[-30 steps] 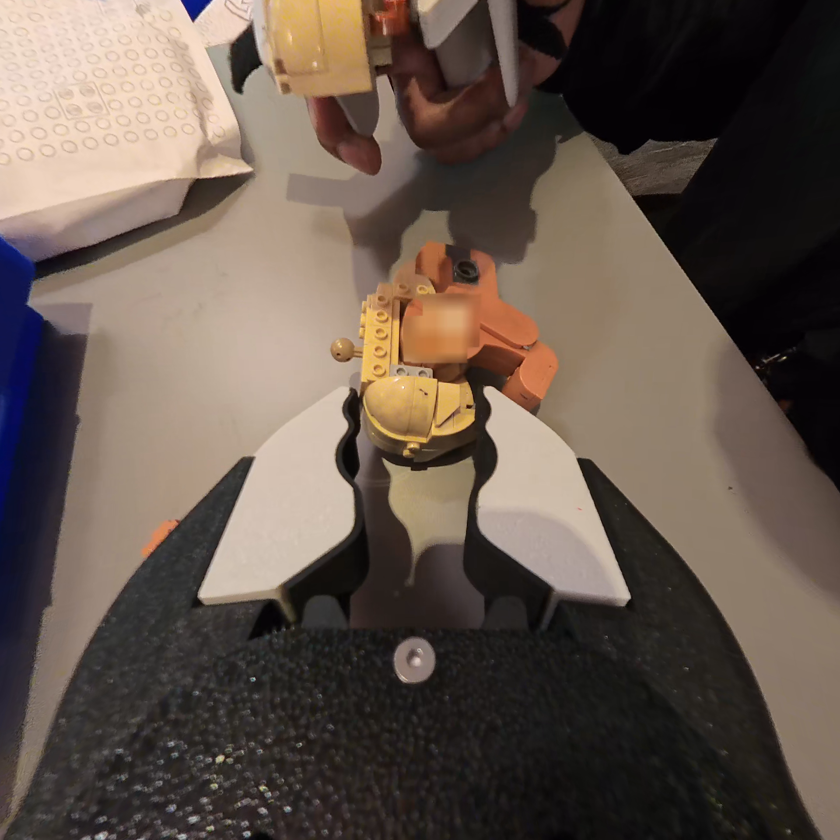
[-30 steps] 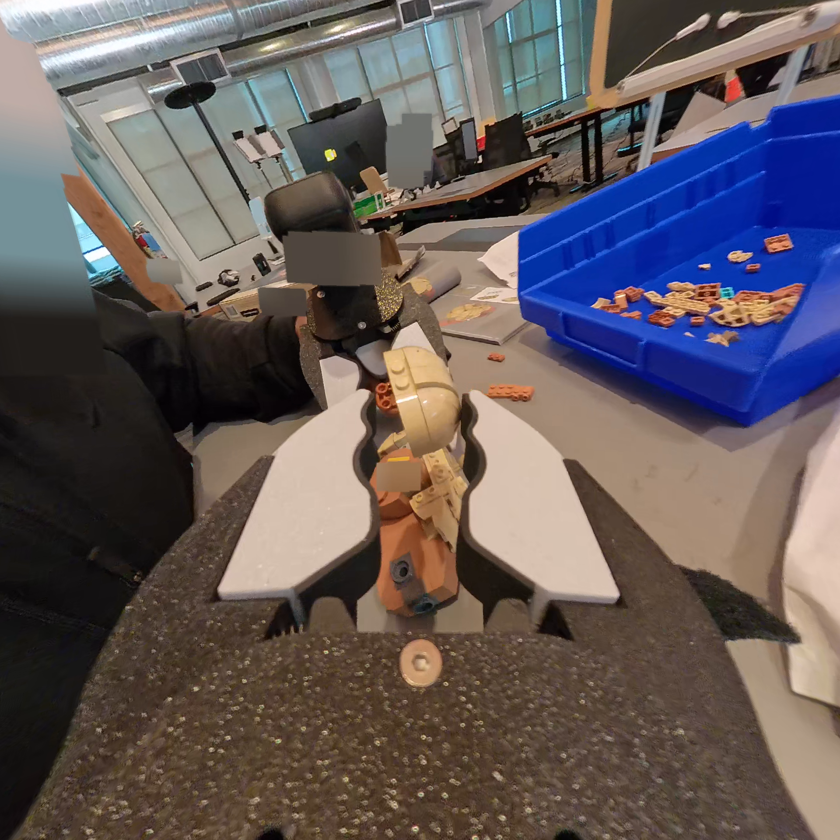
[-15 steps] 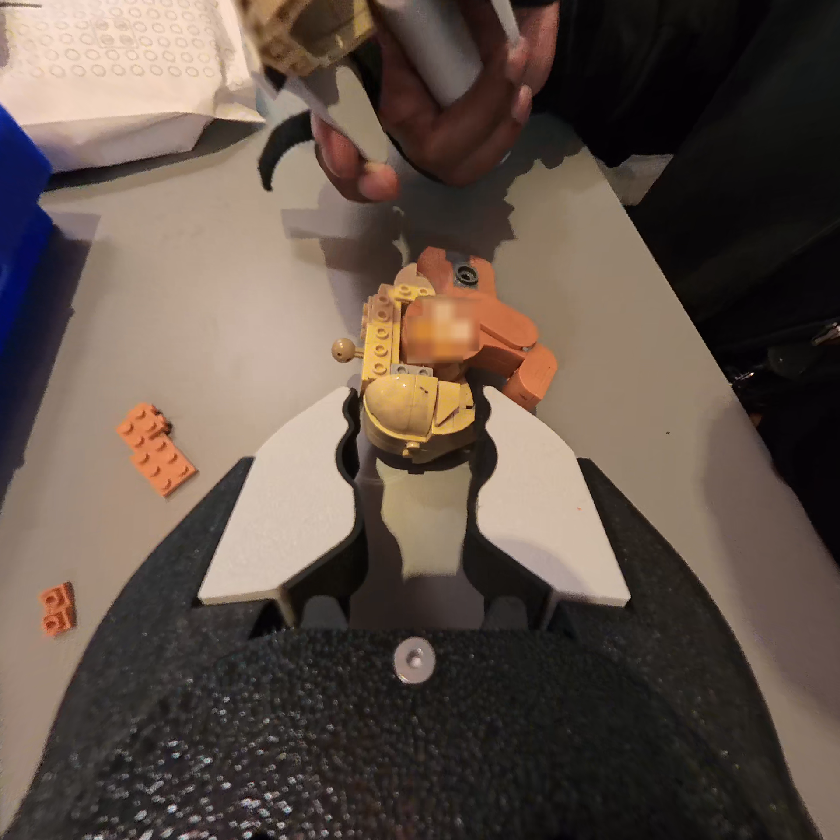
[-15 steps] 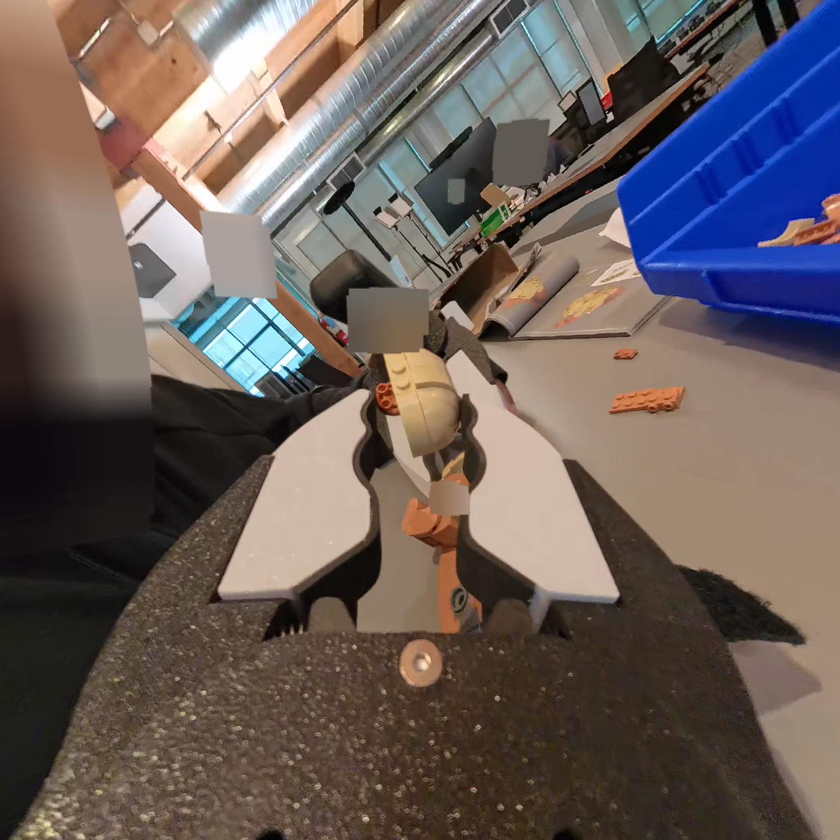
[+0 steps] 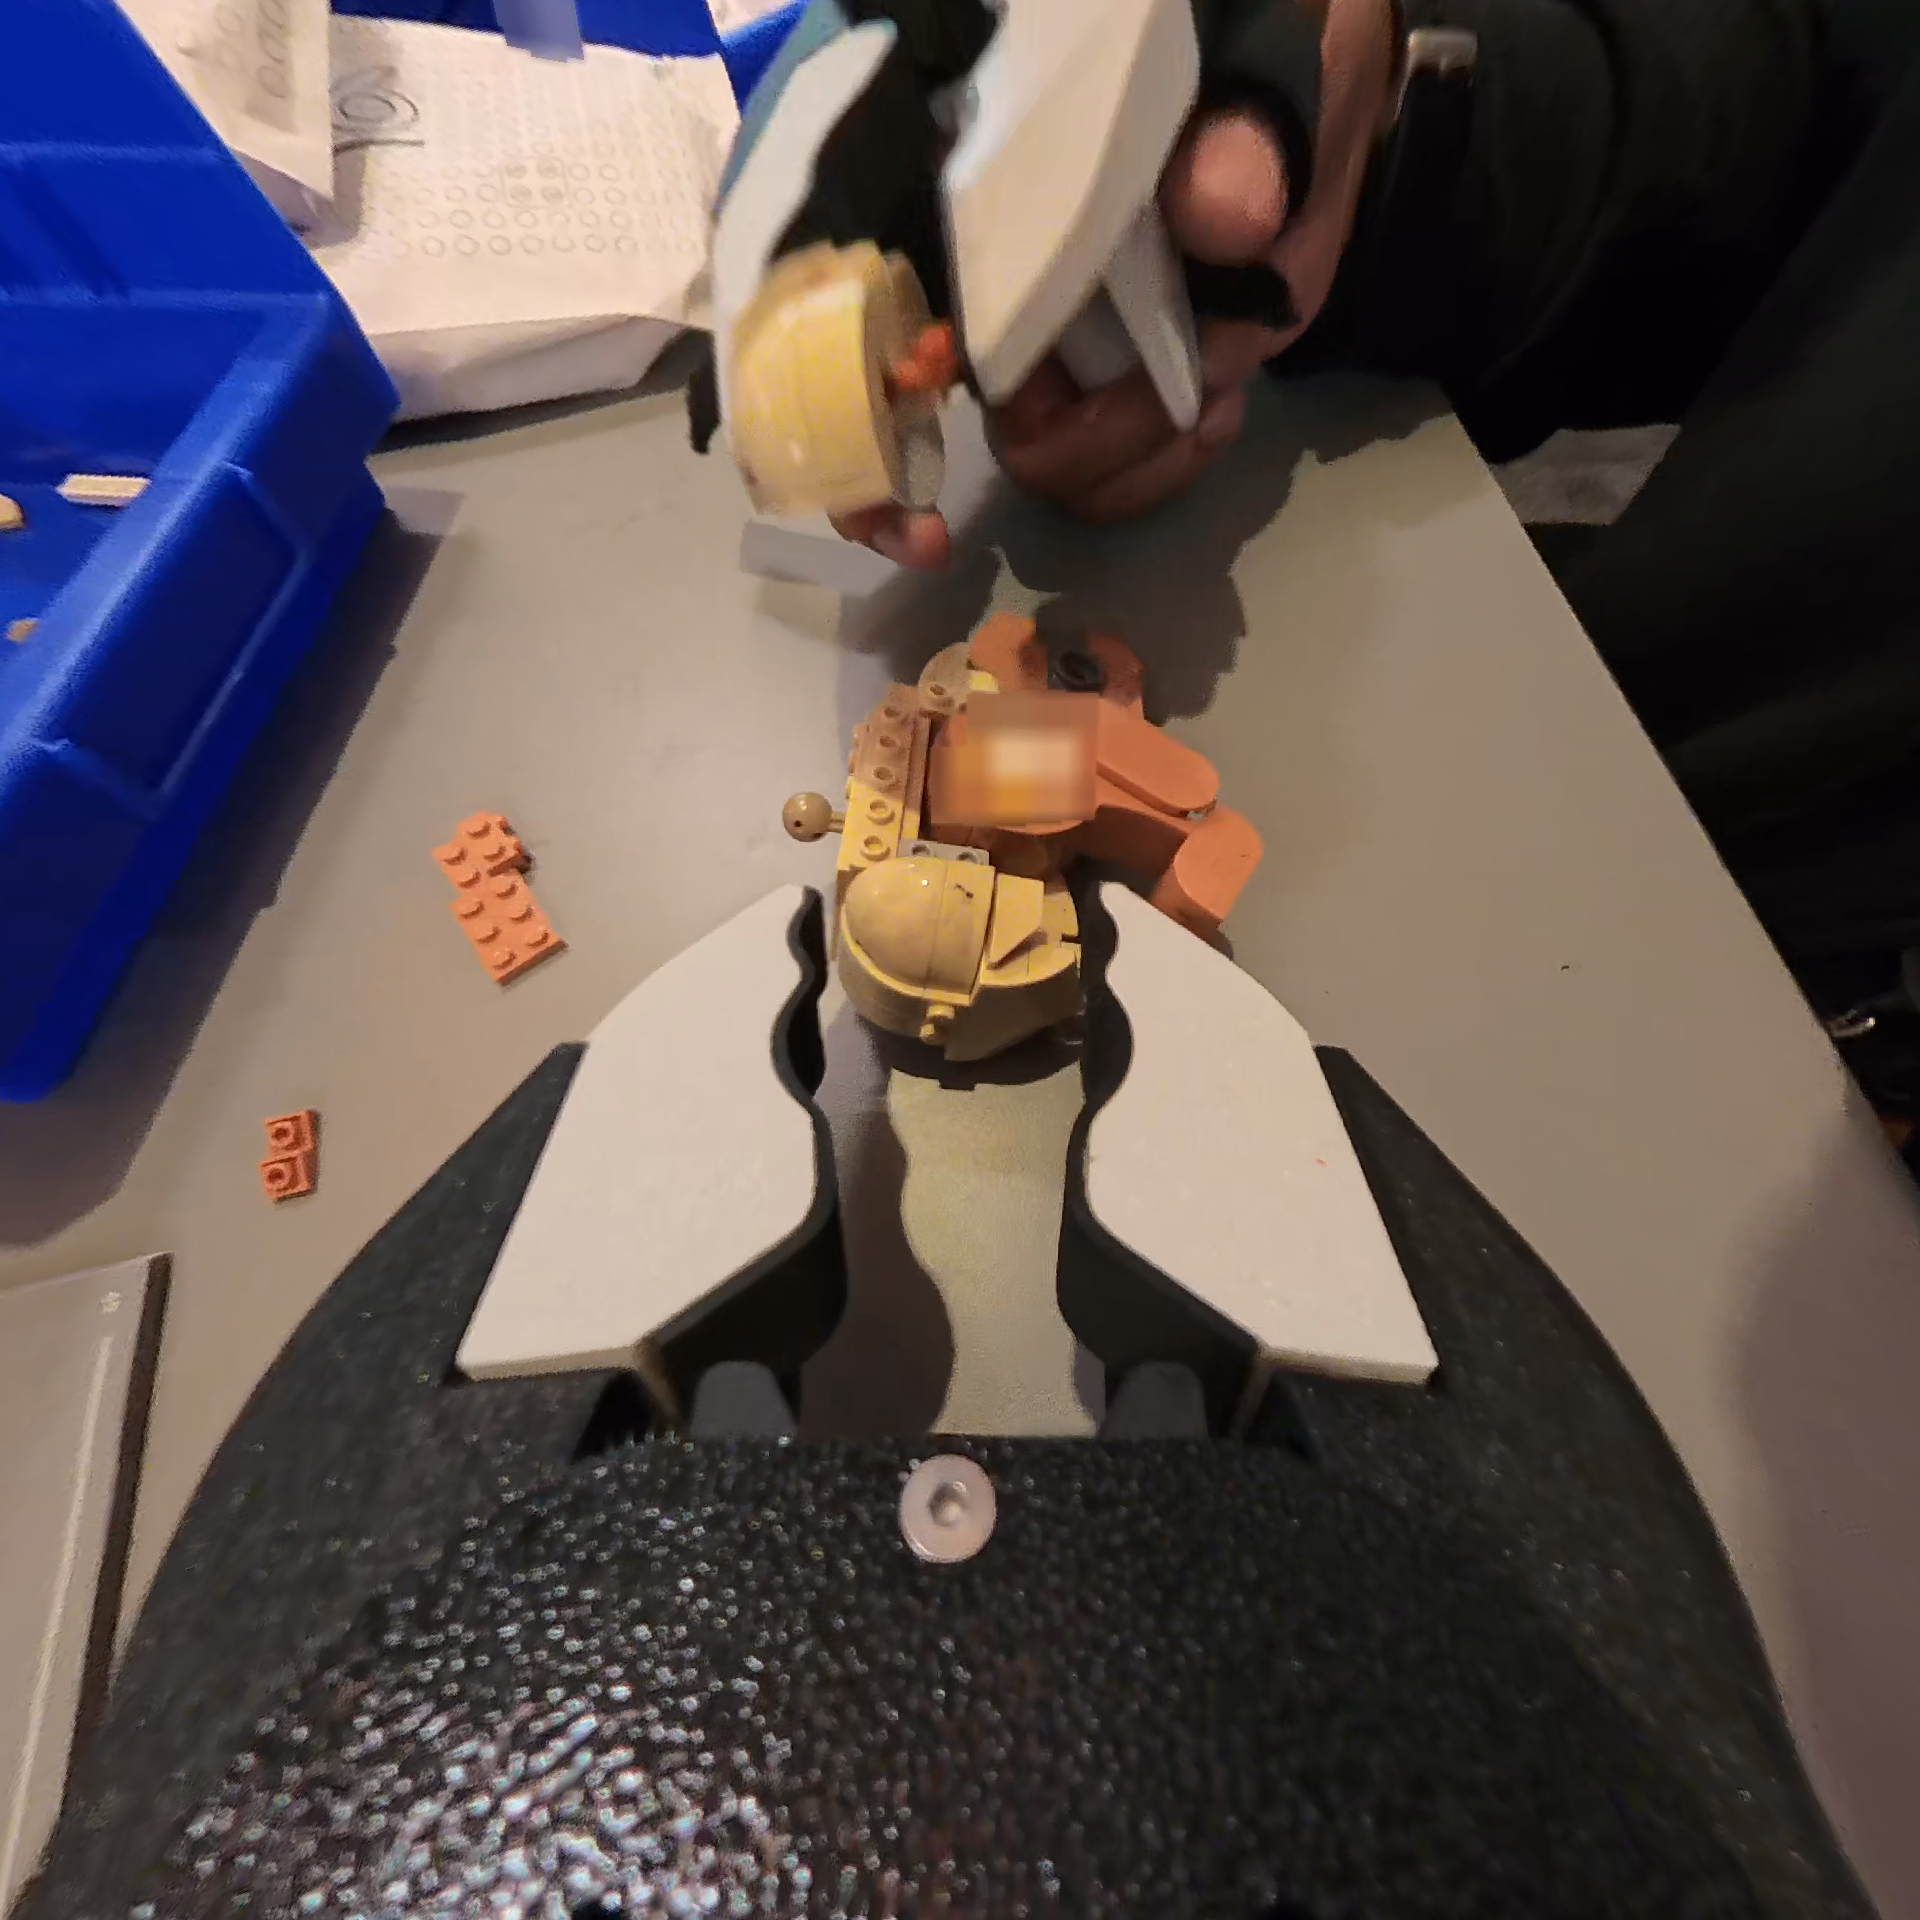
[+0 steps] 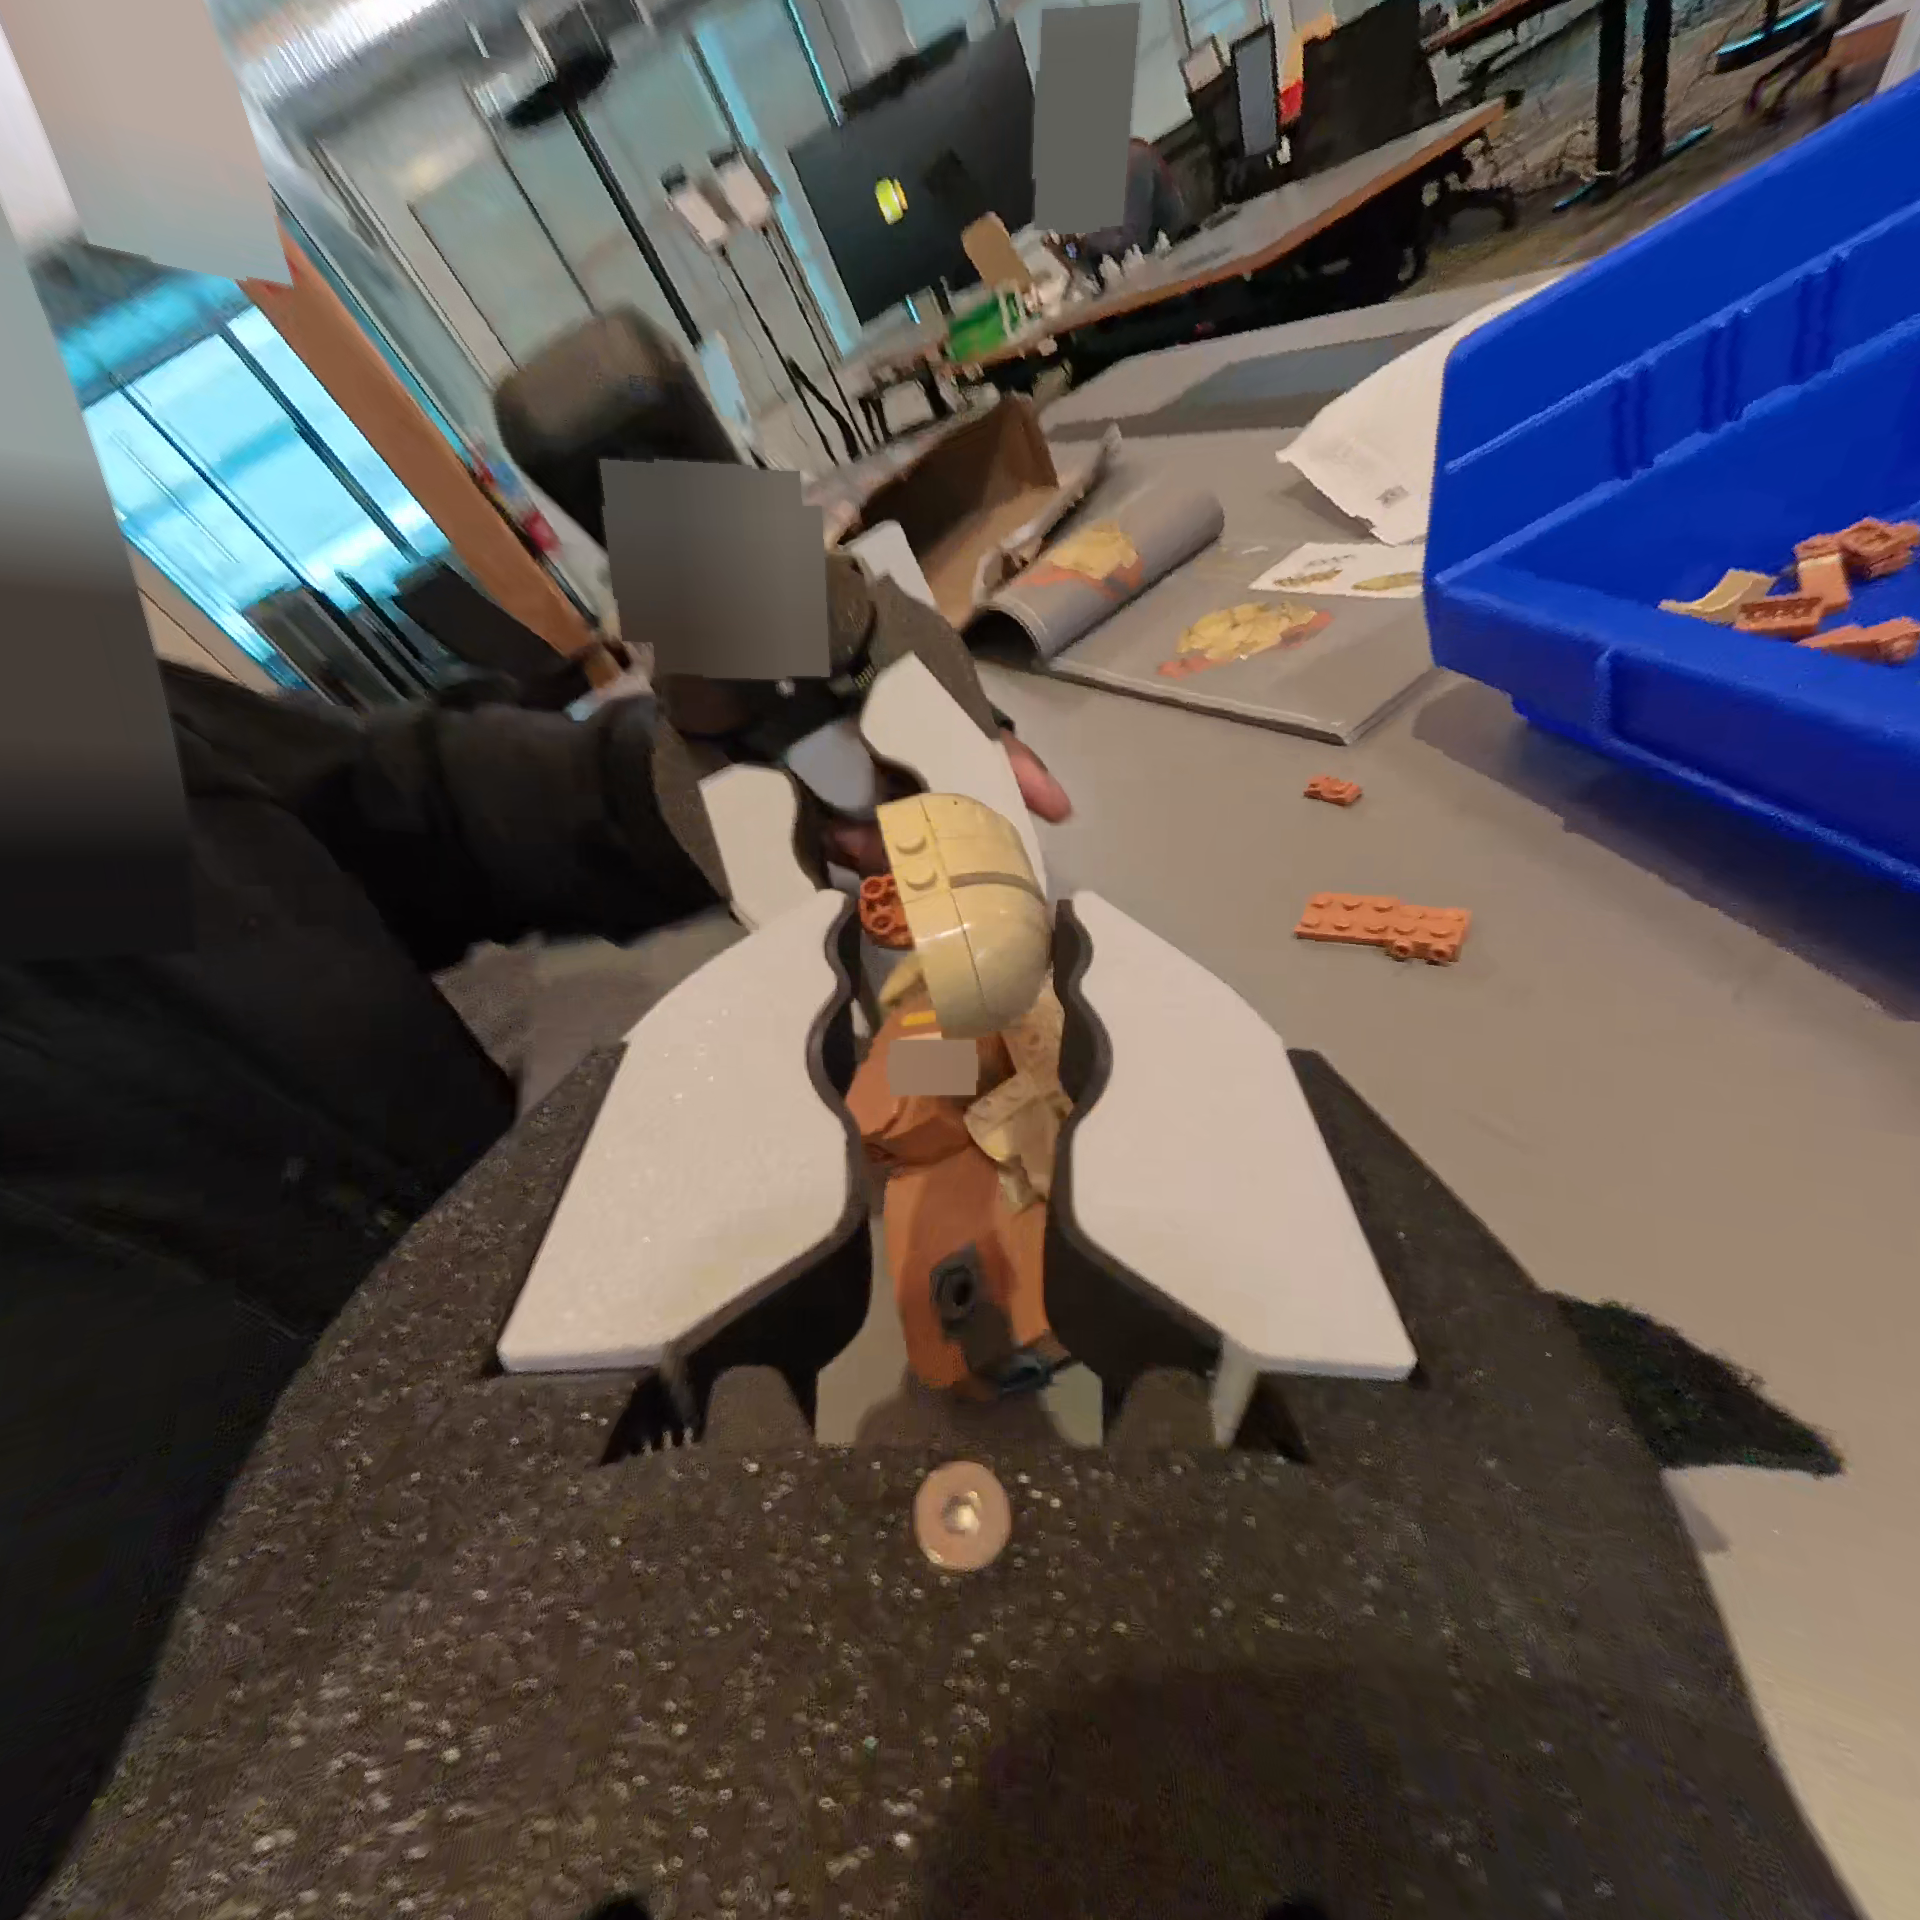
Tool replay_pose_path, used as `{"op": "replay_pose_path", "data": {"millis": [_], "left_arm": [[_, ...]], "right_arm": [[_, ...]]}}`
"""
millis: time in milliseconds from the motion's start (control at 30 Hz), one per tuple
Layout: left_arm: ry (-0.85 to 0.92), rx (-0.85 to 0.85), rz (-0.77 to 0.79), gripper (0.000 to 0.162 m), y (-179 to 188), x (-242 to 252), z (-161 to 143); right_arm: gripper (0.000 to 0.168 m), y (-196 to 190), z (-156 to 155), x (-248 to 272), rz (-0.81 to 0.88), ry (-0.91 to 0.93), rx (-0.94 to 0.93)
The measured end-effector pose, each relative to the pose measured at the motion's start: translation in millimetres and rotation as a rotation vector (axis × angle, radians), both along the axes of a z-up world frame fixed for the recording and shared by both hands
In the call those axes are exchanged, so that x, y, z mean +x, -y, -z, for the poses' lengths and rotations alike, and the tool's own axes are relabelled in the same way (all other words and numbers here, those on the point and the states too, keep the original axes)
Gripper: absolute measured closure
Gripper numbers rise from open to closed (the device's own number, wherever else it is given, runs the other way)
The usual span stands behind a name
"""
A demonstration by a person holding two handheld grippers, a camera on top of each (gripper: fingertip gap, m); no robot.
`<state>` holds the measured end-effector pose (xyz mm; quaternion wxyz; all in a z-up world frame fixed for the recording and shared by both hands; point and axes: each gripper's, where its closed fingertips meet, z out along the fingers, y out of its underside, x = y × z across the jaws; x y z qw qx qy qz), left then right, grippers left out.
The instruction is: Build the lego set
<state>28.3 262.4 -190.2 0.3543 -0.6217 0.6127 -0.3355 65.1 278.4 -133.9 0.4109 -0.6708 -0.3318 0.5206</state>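
Observation:
The lego model (image 5: 1039,800), orange-brown with tan parts, lies low over the grey table (image 5: 644,665). My left gripper (image 5: 956,914) is shut on the model's tan domed end (image 5: 925,945). My right gripper (image 5: 883,364) hovers beyond and above the model, shut on a separate tan dome piece (image 5: 821,405) that has a small orange part on it. In the right wrist view the right gripper (image 6: 956,914) holds this dome piece (image 6: 977,925) just above the model (image 6: 956,1195). The left gripper (image 6: 831,831) is behind it.
A blue bin (image 5: 156,520) with loose bricks stands at the left; it also shows in the right wrist view (image 6: 1714,520). Orange plates (image 5: 499,894) and a small orange piece (image 5: 291,1153) lie on the table. A white paper bag (image 5: 520,229) and an open instruction booklet (image 6: 1195,623) are nearby. The table edge (image 5: 1621,727) runs along the right. My hands' fingertips stand some 7 centimetres from each other.
The right gripper tilted up with the dome piece, then came back down over the model. The left gripper shifted with the model, bringing the blue bin and orange plates into view.

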Motion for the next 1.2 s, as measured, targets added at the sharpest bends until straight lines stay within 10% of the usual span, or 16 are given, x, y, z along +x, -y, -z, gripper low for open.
{"op": "replay_pose_path", "data": {"millis": [467, 1200], "left_arm": [[0.033, 0.028, -0.041, 0.116, 5.6, -23.8, -4.9], [0.012, 0.014, -0.025, 0.117, 9.4, -24.7, -1.3]], "right_arm": [[0.133, 10.5, 30.6, -16.3, -0.010, 0.421, 0.286], [0.133, 12.6, 44.0, -22.6, -0.070, 0.495, 0.313]]}}
